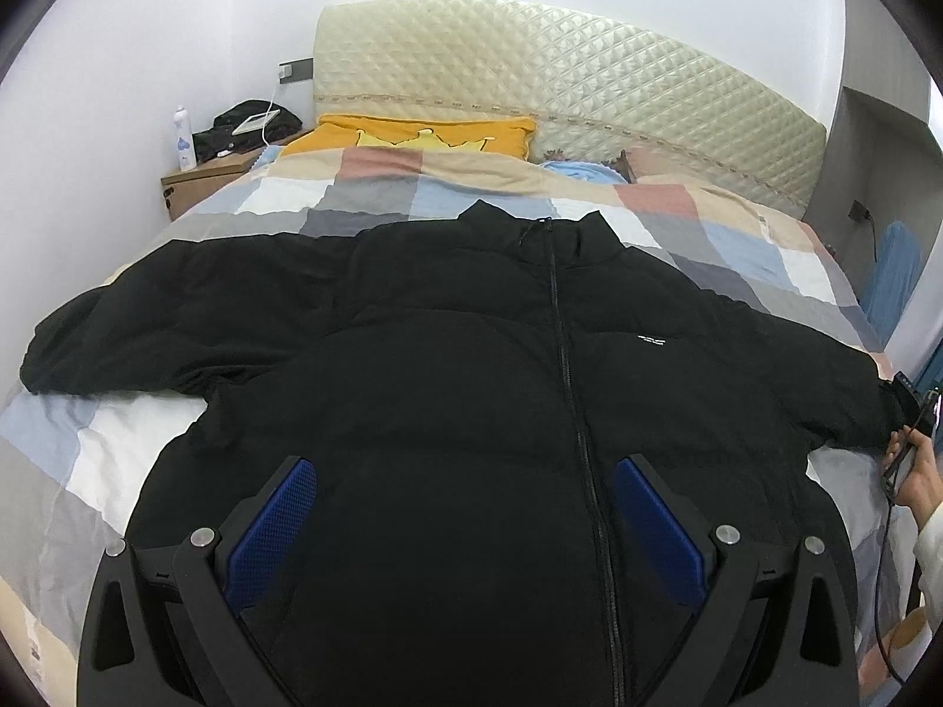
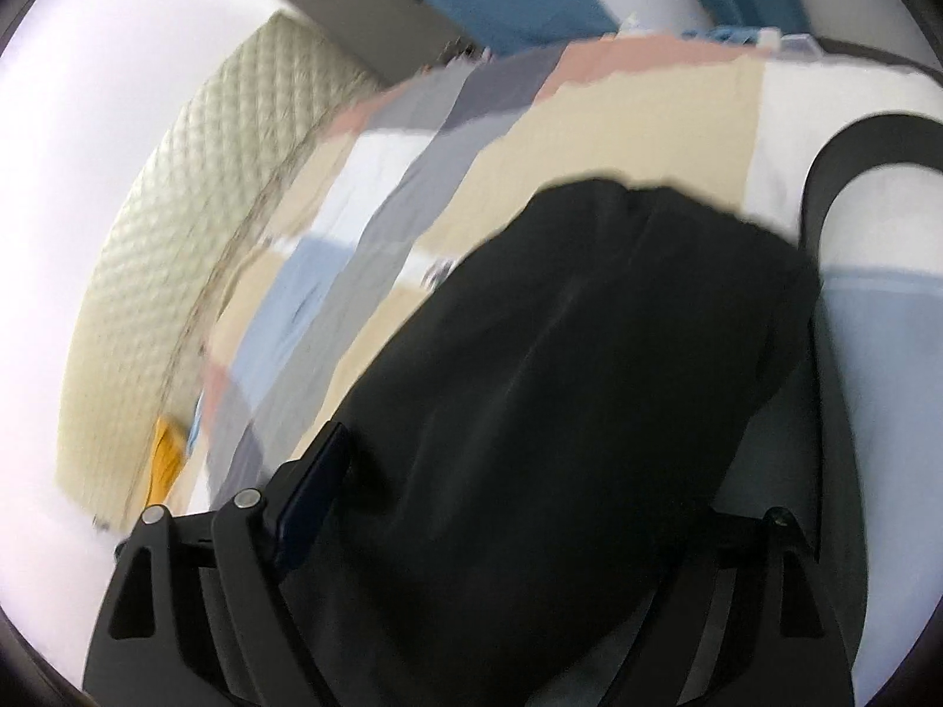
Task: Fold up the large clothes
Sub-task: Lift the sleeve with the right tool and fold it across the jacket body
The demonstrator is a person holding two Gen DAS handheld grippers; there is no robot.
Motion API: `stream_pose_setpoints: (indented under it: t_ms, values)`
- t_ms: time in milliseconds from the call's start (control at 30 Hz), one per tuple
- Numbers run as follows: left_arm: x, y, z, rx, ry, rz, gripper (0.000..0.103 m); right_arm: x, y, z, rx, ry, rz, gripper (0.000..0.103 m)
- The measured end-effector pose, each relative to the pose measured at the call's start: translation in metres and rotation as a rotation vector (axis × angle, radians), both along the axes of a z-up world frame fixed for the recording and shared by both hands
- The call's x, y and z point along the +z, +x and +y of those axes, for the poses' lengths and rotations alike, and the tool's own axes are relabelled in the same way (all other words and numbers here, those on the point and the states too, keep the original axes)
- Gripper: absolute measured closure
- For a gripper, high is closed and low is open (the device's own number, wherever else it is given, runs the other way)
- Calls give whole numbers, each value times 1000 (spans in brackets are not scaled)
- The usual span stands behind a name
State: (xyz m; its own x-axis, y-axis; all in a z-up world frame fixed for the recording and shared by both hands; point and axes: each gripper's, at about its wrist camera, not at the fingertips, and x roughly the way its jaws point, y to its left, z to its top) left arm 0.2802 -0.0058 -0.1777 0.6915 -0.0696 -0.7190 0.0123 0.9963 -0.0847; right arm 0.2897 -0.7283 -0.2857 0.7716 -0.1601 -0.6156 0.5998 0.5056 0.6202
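Note:
A black puffer jacket [image 1: 460, 365] lies front-up on the bed, zipped, with both sleeves spread out sideways. My left gripper [image 1: 465, 501] is open, its blue pads wide apart over the jacket's lower hem. My right gripper [image 1: 910, 412] shows at the far right edge of the left wrist view, at the cuff of the jacket's right-hand sleeve. In the blurred right wrist view the sleeve [image 2: 577, 365] fills the space between the right gripper's [image 2: 518, 489] fingers; the left finger [image 2: 312, 489] shows, the right finger is hidden by the fabric.
The bed has a checked quilt [image 1: 377, 188] and a cream quilted headboard [image 1: 560, 76]. A yellow pillow [image 1: 412, 132] lies at the head. A wooden nightstand [image 1: 200, 179] with a bottle and dark items stands at the far left. A wall runs along the right side.

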Motion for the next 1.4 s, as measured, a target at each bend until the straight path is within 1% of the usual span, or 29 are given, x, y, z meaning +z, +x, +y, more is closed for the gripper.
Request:
stream_pose_setpoints:
  t_ms: [33,100,133,167,233,267,333,433,533,600,667,767,800,833,900,933,1000,1067,1133,1233,1267,1367,1400]
  values:
    - [-2,2,1,0,4,4,1,1,0,-3,-15,-20,-7,22]
    - [-5,7,2,5,14,8,1,5,3,-7,-20,-49,-19,37]
    - [-7,9,3,9,17,9,1,7,3,-8,-18,-67,-25,56]
    - [-8,11,4,13,19,12,1,10,3,-9,-13,-99,-24,78]
    - [-11,14,5,23,18,20,1,20,8,1,16,-197,0,88]
    - [-11,15,5,30,19,23,1,27,13,8,28,-241,14,92]
    - [-9,15,4,32,30,17,1,41,13,11,26,-276,6,93]
    - [-4,10,1,31,58,-12,1,69,5,0,-20,-311,-13,94]
    - [1,4,0,23,76,-34,1,92,8,-4,8,-345,-15,94]
    - [5,0,-1,25,97,-54,1,108,8,-1,24,-374,-33,94]
    - [6,-2,1,28,103,-66,1,121,6,3,19,-379,-49,94]
    - [8,-1,3,24,102,-61,1,143,6,11,0,-378,-65,94]
    - [9,-1,4,24,104,-63,1,152,8,17,4,-400,-60,94]
    - [8,-1,4,16,111,-60,1,163,9,24,18,-444,-50,94]
    - [4,1,-1,-4,136,-23,1,188,14,46,65,-554,-34,94]
    - [2,-2,-2,-13,128,-19,1,203,15,55,78,-580,-43,94]
    - [3,-7,-6,-46,122,-19,1,226,15,68,83,-590,-73,93]
    - [6,-11,-5,-47,123,-26,1,250,14,87,91,-616,-99,92]
    - [11,-16,-1,-44,107,-42,1,281,16,120,117,-680,-125,91]
    - [21,-25,9,-38,92,-74,1,316,18,165,158,-737,-167,90]
    - [25,-28,12,-38,88,-91,1,323,19,177,167,-749,-178,89]
    - [36,-36,21,-33,90,-134,1,354,24,230,231,-777,-246,86]
    - [40,-38,25,-34,71,-145,1,361,26,246,249,-778,-265,85]
